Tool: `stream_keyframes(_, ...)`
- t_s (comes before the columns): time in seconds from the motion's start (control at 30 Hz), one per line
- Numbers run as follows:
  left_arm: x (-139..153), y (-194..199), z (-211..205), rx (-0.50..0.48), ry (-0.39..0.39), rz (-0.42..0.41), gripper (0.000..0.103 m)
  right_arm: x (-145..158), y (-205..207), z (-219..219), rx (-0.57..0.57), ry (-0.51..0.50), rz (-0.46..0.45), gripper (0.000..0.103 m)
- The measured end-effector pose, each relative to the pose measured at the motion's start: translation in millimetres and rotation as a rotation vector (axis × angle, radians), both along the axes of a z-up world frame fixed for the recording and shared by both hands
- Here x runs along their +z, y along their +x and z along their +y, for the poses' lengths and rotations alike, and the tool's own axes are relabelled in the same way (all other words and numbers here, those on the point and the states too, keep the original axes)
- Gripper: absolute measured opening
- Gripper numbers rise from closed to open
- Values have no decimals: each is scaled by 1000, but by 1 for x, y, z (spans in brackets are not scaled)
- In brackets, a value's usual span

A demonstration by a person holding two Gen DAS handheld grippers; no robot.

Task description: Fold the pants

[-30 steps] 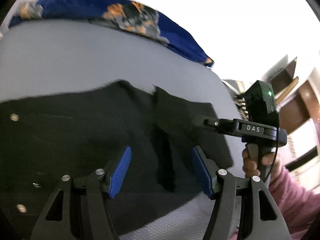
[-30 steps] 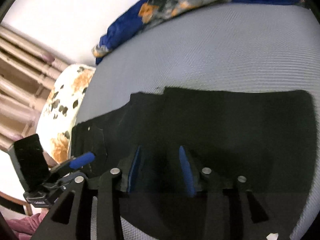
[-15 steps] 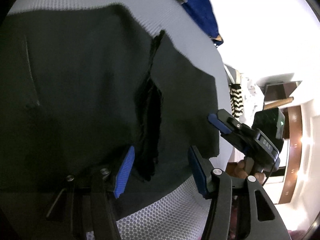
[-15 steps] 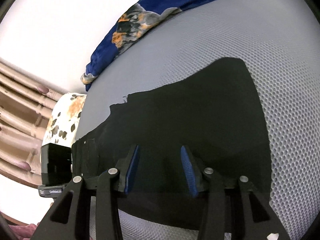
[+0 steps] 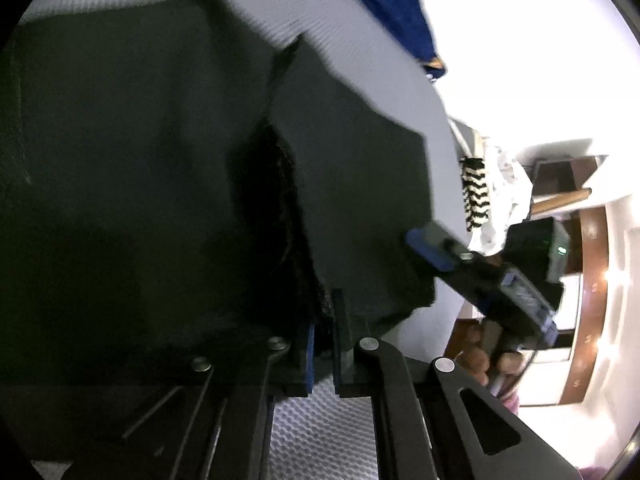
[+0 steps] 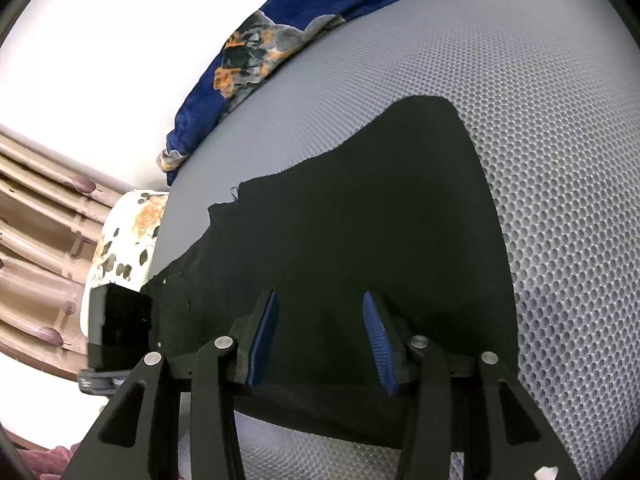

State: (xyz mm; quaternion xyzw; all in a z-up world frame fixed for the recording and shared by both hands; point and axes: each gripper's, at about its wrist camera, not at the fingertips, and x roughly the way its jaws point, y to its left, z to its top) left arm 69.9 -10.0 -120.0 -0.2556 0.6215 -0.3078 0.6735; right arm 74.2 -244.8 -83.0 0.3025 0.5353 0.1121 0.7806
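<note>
Black pants (image 5: 140, 180) lie spread on a grey mesh mattress (image 5: 320, 432). My left gripper (image 5: 324, 332) is shut on a dark raised fold of the pants near their near edge. To its right, a person's hand (image 5: 480, 360) holds the right gripper, whose blue pad (image 5: 426, 248) is at the pants' right edge. In the right wrist view the pants (image 6: 360, 220) run up and right across the mattress (image 6: 560, 160). My right gripper (image 6: 322, 340) stands open over the cloth, pads apart, pinching nothing that I can see. The left gripper's black housing (image 6: 120, 320) shows at the far left.
A blue patterned blanket (image 6: 248, 52) lies bunched along the mattress's far edge. A floral pillow (image 6: 120, 248) sits at the left corner beside ribbed brown panelling (image 6: 36, 240). A black-and-white striped cloth (image 5: 476, 196) and wooden furniture (image 5: 560, 200) are off the right side.
My left jaws have gone from wide apart to closed on the pants fold, and that gripper came lower and closer to the cloth. The right gripper shifted sideways along the pants and rolled.
</note>
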Motion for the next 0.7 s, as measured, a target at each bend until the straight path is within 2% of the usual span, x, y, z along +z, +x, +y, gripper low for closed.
stream_keyframes(0.07, 20, -5, 5, -11, 1, -62, 6, 2, -3, 1, 6, -8, -3, 43)
stream_keyframes(0.13, 27, -8, 11, -25, 29, -87, 6, 3, -4, 4, 18, -17, -7, 44)
stream_keyframes(0.2, 20, -9, 15, -32, 83, -85, 6, 3, -6, 10, 29, -35, -9, 45)
stream_keyframes(0.27, -1, -10, 17, -30, 145, -25, 6, -4, -6, 15, 39, -53, 8, 44)
stream_keyframes(0.3, -10, -11, 19, -23, 146, 10, 7, -7, -5, 17, 43, -58, 18, 44)
stream_keyframes(0.37, -17, -11, 25, 0, 114, 30, 7, -10, -7, 22, 48, -76, 15, 45)
stream_keyframes(0.6, -7, -15, 16, -39, 178, -36, 7, -8, -4, 32, 87, -135, 34, 45)
stream_keyframes(0.7, -3, -18, 18, -51, 199, -59, 7, -8, -4, 33, 95, -138, 39, 48)
